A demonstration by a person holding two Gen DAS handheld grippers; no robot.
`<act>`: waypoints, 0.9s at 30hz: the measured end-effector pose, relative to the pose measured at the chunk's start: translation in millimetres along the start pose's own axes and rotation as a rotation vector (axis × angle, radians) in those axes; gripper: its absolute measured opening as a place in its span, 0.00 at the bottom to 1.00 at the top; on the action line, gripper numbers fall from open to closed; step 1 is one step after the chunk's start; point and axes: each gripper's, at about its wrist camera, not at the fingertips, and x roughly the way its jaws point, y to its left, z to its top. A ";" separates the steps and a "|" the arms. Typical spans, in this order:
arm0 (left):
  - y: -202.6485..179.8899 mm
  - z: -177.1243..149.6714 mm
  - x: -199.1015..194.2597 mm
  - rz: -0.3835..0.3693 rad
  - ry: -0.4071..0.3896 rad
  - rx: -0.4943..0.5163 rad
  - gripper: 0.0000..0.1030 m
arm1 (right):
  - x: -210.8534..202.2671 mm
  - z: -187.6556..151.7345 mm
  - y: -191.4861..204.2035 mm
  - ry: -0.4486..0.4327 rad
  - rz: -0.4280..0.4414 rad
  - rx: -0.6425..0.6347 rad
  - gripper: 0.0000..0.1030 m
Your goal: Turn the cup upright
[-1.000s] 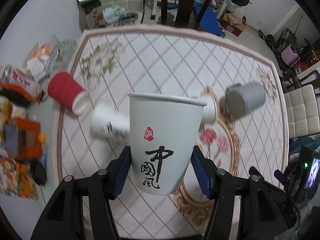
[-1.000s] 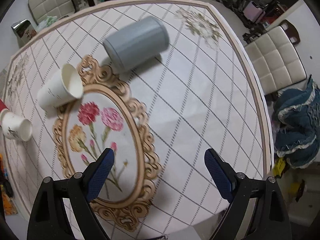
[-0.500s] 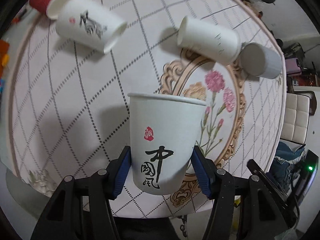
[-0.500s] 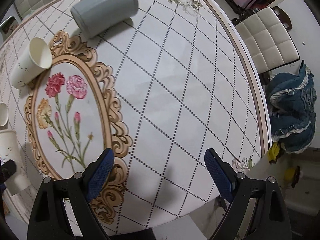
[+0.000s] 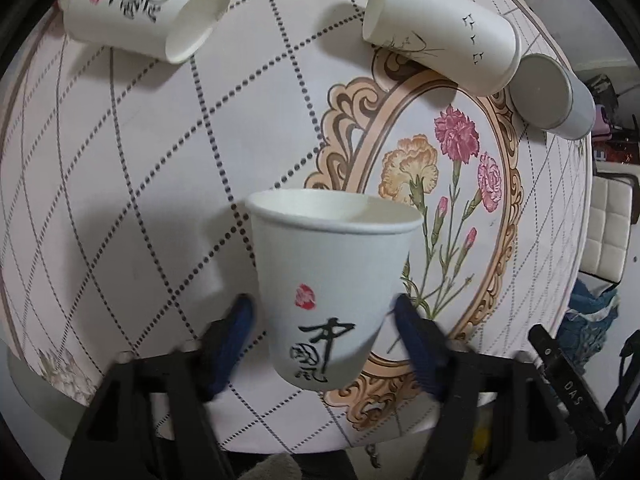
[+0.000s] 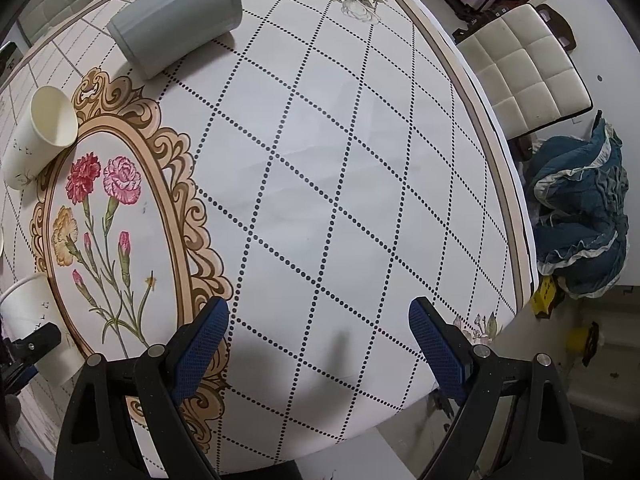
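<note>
White paper cup with black calligraphy (image 5: 334, 292) stands mouth-up between the left gripper (image 5: 322, 334) fingers, which are spread clear of its sides. Right gripper (image 6: 318, 342) fingers open, empty, above the surface (image 6: 340, 160).

White paper cup (image 5: 334, 280) with black brush lettering and a red seal mark. Second white cup (image 5: 144, 16) bearing the same black and red print. Third cup (image 5: 444, 36), white with small black birds. Plain grey cup (image 6: 176, 16). White tablecloth (image 6: 340, 160), dotted black lattice, tan scrollwork oval, pink and yellow carnations. Blue finger pads (image 6: 202, 344).
</note>
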 end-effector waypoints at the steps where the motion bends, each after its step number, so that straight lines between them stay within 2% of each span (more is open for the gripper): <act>1: -0.8 -0.2 -0.6 0.006 -0.006 0.007 0.86 | 0.2 0.5 -0.9 0.000 0.001 0.002 0.90; 3: -2.5 -1.1 -1.0 0.014 -0.008 0.021 0.96 | 1.0 1.1 -3.1 0.000 0.004 0.004 0.90; 8: -1.8 -2.4 -12.3 0.032 -0.025 0.043 0.96 | 0.9 0.0 -3.9 -0.003 0.009 0.009 0.90; 11: -1.2 -6.7 -30.2 0.046 -0.073 0.075 0.96 | -3.0 -1.5 -2.6 -0.006 0.016 0.013 0.90; 14: 6.2 -10.4 -70.3 0.056 -0.185 0.116 0.96 | -10.3 -3.6 -1.6 -0.014 0.030 0.016 0.90; 17: 17.1 -16.5 -112.3 0.139 -0.338 0.165 0.96 | -25.2 -6.2 5.1 -0.035 0.057 0.003 0.90; 20: 40.5 -23.9 -145.4 0.222 -0.463 0.173 0.96 | -40.9 -9.3 20.2 -0.053 0.086 -0.032 0.90; 24: 78.6 -33.9 -163.1 0.269 -0.537 0.125 1.00 | -62.7 -16.0 59.4 -0.076 0.132 -0.129 0.90; 27: 96.3 -39.2 -153.5 0.281 -0.530 0.070 1.00 | -72.7 -22.1 93.4 -0.085 0.155 -0.209 0.90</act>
